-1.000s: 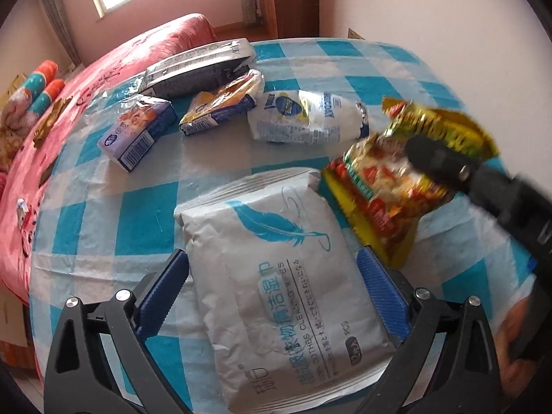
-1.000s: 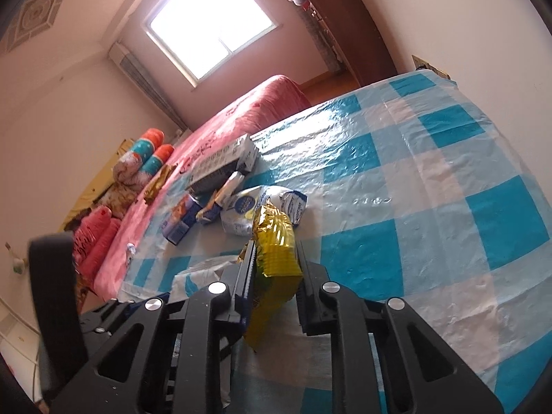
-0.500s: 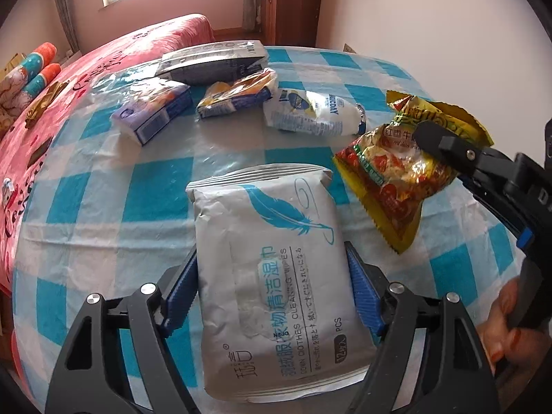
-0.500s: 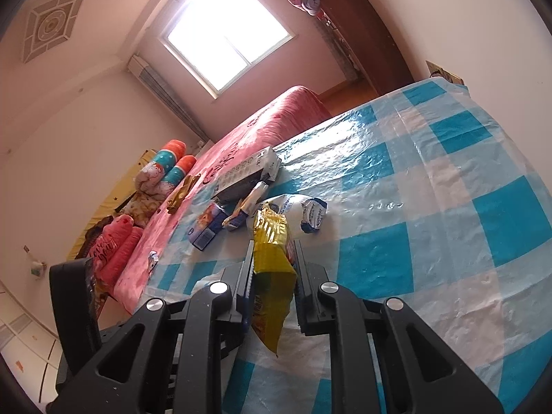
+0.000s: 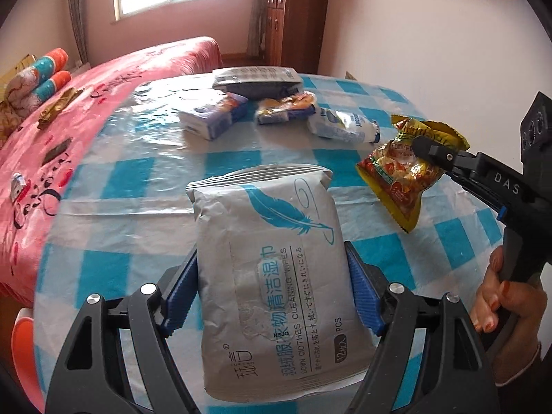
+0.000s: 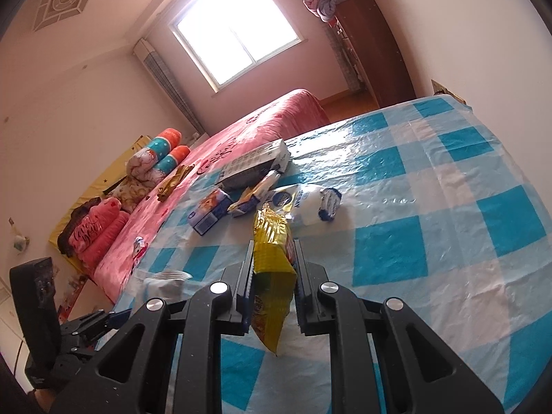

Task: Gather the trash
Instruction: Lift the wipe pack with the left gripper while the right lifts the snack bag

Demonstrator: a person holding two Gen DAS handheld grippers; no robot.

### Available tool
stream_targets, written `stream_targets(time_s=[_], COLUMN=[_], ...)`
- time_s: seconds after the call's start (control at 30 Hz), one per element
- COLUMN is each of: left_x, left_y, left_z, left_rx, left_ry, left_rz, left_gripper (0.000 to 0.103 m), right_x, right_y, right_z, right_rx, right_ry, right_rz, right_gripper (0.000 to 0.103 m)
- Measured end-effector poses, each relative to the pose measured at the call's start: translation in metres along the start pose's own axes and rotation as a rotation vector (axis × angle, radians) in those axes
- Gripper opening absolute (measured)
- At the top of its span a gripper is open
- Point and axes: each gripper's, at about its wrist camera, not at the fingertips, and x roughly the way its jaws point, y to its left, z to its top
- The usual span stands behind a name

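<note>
The grey wipes pack (image 5: pixel 276 276), printed with a blue feather, sits lengthwise between the blue fingers (image 5: pixel 181 296) of the left gripper (image 5: pixel 272 289), which have just closed in and now press on both its long sides. It is above the blue-and-white checked cloth of the bench (image 5: pixel 138 179); whether its far end touches the cloth I can't tell.

To the right, the right gripper (image 6: pixel 272 276) has its fingers clamped on a yellow snack bag (image 6: pixel 270 269), which hangs clear of the bench with its lower corner pointing down. A hand (image 5: pixel 507 307) grips that tool's handle at the right edge of the left view.

Farther back on the bench lie a white pouch (image 5: pixel 345 126), a small yellow-and-blue wrapper (image 5: pixel 286 108), a blue-and-white carton (image 5: pixel 214 119) and a long grey box (image 5: pixel 257 81), grouped close together. Beyond the bench stands a bed with a pink cover (image 5: pixel 69 127), rolled bolsters (image 6: pixel 162 158) at its head, a wooden wardrobe (image 5: pixel 293 24) and a bright window (image 6: pixel 234 31).
</note>
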Motion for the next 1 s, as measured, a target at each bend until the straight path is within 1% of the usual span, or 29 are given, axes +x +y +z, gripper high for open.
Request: stream_targets(time_s=[0.1,0.37,0.73,1.0], left_x=[-0.008,-0.023,-0.043,-0.062], left_y=[0.010,0.037,0.068,0.092], left_z=[-0.007,-0.022,-0.040,-0.056], left_rx=[0.002,-0.020,-0.075,-0.109], left_ry=[-0.010,-0.041,-0.082,-0.104], left_rz=[0.010,0.013,-0.019,-0.015], left_gripper=[0.078,0.078,0.078,0.078], right_x=[0.000,-0.002,0.009,0.011], right_y=[0.003,0.025,0.059,0.094], right_z=[-0.003,-0.011,-0.030,-0.040], right_rx=[0.020,-0.003,0.002,-0.028], right_ry=[0.010,0.030,0.110,0.153], right_rz=[0.028,0.033,0.088,0.124], right_gripper=[0.020,0.020,0.020,0.020])
